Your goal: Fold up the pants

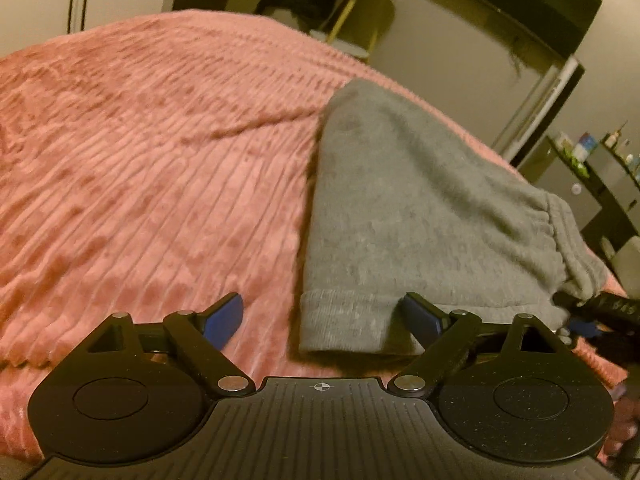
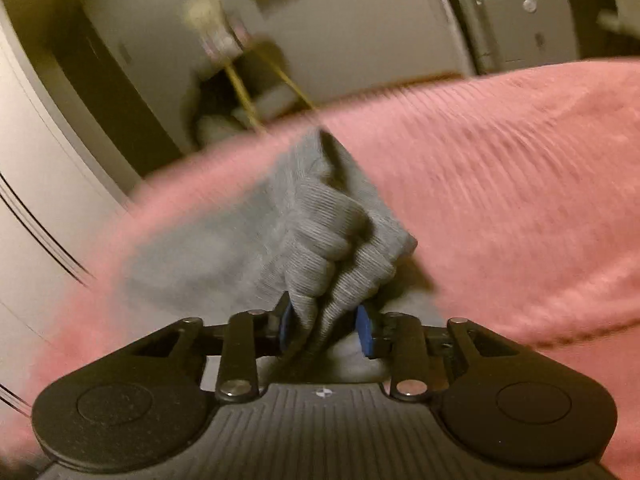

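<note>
Pink ribbed bedspread, near edge: our gray pants, soft, limp; right gripper pinches bunched ribbed waistband; left gripper spread wide around cuff, not gripping.

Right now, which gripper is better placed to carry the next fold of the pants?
Right. The right gripper is already pinched on a bunched ribbed edge of the grey pants, so it could probably lift and carry. The left gripper is wide open at the cuff on the pink blanket, gripping nothing.

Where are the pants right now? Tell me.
In the left wrist view the gray pants lie right of centre on the pink blanket, cuff beside the open left gripper.
</note>
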Demonstrator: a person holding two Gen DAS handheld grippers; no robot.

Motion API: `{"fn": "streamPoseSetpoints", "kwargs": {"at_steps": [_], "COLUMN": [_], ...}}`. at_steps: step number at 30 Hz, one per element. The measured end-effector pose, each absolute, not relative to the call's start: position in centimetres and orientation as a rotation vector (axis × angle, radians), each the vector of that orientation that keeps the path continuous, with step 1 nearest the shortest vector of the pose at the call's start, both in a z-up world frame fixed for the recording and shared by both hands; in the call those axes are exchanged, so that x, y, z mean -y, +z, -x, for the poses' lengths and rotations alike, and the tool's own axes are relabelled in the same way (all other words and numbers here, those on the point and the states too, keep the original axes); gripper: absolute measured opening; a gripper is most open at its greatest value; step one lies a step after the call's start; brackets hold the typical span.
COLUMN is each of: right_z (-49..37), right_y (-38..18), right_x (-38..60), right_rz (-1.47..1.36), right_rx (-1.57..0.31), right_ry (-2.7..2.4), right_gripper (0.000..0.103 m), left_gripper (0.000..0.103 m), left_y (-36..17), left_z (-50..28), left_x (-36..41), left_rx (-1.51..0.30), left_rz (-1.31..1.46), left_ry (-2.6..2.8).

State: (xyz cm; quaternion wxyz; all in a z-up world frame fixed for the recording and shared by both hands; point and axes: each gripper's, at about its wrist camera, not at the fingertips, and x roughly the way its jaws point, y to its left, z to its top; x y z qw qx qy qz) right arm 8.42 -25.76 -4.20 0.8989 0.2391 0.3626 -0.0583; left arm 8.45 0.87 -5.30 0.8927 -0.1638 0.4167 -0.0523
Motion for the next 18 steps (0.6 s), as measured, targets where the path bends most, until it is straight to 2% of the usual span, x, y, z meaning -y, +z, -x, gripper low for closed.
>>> {"fn": "streamPoseSetpoints", "kwargs": {"at_steps": [3,6,7,8,12,15,18], "right_z": [-8.3,-6.9,-6.2,-5.6,-4.5,-4.8,-5.8], "right_y": [-3.5,-2.5,-2.3,-1.8,-0.3,0.1,0.2], "right_x": [25.8,25.2,24.9,24.7,24.2,22.7,20.9], "right_rz": [-0.491,-0.451,-0.425,-0.395,-0.321,-0.249,-0.129], "right_rx": [-0.749,-0.705,-0.686,-0.655,-0.527,-0.506,-0.469], "right_ry": [-0.117,-0.136,-0.152,-0.174,-0.186,-0.122,-0.097], "right_gripper": [0.034,0.044,0.051,0.052,0.052,0.051,0.041], "left_gripper": [0.094,0.094,0.094,0.094,0.094,0.094,0.094], "left_y": [-5.5,-5.5,-5.5,-5.5,-5.5,-5.5,-4.9], "left_z": [-8.6,-8.4,-8.4,-8.4,-8.4,-8.3,-7.9], "left_x": [-0.8,-0.9,-1.0,-1.0,-0.9,-0.8,-0.9], "left_rx": [-0.867,-0.862,-0.863,-0.864,-0.863,-0.859,-0.829], "left_rz": [0.318,0.319,0.321,0.321,0.314,0.308,0.311], "left_ry": [-0.102,-0.102,-0.102,-0.101,-0.099,-0.096,-0.088]}}
